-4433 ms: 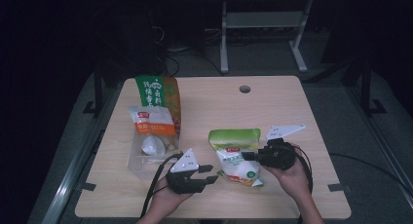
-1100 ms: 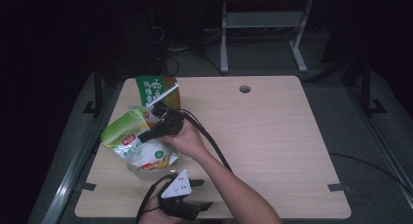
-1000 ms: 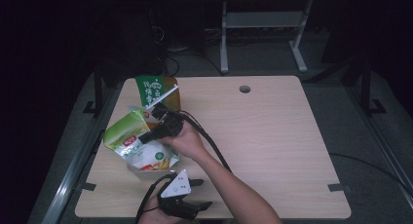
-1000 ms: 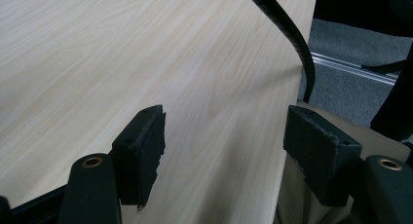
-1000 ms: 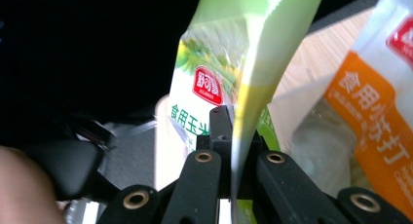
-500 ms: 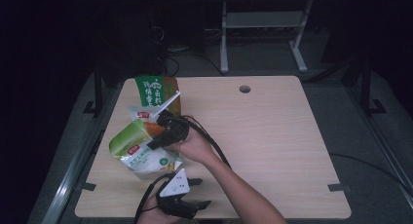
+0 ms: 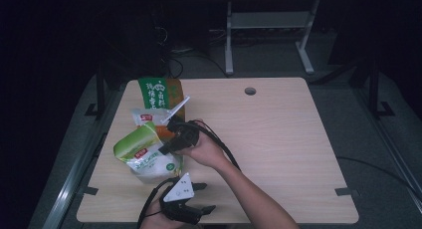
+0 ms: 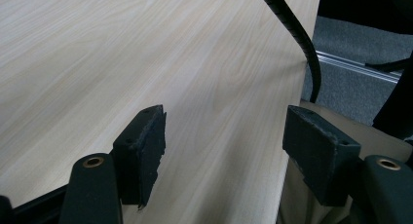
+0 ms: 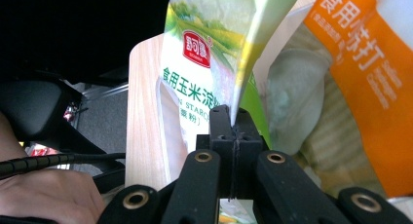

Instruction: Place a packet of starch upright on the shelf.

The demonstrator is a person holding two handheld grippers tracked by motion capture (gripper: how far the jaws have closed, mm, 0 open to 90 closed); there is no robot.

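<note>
A green and white starch bag rests low at the table's left, tilted, and my right gripper is shut on its top edge. In the right gripper view the jaws pinch the bag's thin folded edge at my right gripper. My right arm reaches across from the lower right. My left gripper sits at the near edge and points right. In the left gripper view my left gripper is open over bare wood with nothing between the pads.
A tall green and orange bag stands at the back left. A white bag with an orange label lies in front of it, close behind the held bag, and appears as the orange-labelled bag in the right gripper view. A black cable trails over the table edge.
The right gripper carried the starch bag from the table's middle to the left side. Over the last second it sank and came slightly nearer. The left gripper stayed put.
</note>
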